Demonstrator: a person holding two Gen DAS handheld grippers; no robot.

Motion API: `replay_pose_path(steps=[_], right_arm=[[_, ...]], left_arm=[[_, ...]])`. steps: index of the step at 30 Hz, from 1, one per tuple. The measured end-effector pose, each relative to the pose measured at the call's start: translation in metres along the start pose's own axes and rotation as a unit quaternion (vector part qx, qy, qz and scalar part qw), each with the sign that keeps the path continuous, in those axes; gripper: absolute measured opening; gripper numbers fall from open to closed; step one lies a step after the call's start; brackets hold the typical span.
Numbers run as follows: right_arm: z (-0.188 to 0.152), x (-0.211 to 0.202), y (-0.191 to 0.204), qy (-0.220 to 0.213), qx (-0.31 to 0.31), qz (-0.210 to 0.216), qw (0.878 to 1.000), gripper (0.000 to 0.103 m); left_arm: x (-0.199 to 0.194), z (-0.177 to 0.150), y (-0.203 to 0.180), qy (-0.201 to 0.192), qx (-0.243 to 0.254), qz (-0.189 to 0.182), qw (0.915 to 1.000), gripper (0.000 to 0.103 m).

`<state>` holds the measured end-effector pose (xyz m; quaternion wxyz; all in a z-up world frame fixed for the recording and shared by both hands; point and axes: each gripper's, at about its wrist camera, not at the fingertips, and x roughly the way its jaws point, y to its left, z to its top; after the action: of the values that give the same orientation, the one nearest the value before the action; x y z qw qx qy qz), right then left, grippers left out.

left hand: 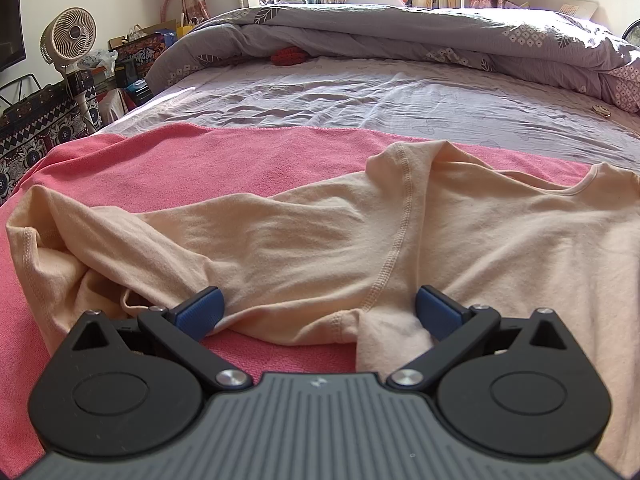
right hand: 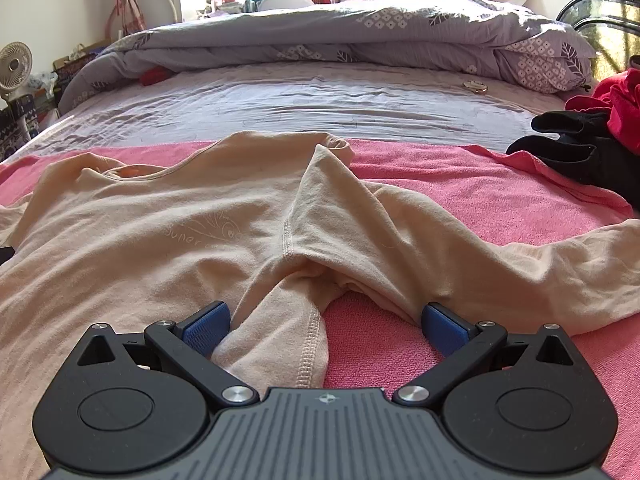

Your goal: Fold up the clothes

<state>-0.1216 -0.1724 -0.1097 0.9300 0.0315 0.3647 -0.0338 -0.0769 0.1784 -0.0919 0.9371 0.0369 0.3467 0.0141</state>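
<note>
A peach long-sleeved shirt (left hand: 328, 236) lies spread on a pink towel (left hand: 208, 160) on the bed. It also shows in the right wrist view (right hand: 168, 224), where the towel (right hand: 460, 184) lies under it. My left gripper (left hand: 318, 312) is open at the shirt's left armpit, its blue pads (left hand: 202, 310) straddling the cloth where the sleeve meets the body. My right gripper (right hand: 326, 326) is open at the right armpit, with a fold of the shirt's side rising between the pads (right hand: 446, 328). The left sleeve (left hand: 100, 236) runs left, the right sleeve (right hand: 520, 264) runs right.
A rolled grey patterned duvet (left hand: 400, 36) lies across the far bed. Black and red clothes (right hand: 580, 148) are piled at the right. A small red item (left hand: 288, 55) lies by the duvet. A fan (left hand: 72, 38) and boxes stand left of the bed.
</note>
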Motion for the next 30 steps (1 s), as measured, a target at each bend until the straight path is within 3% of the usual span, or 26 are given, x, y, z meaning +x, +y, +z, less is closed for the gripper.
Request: replay_pose_path(steps=[30], right_arm=[[-0.0005, -0.0002, 0.0003, 0.000, 0.001, 0.000, 1.000, 0.103]], left_arm=[[-0.0022, -0.0013, -0.0012, 0.001, -0.003, 0.002, 1.0000, 0.103]])
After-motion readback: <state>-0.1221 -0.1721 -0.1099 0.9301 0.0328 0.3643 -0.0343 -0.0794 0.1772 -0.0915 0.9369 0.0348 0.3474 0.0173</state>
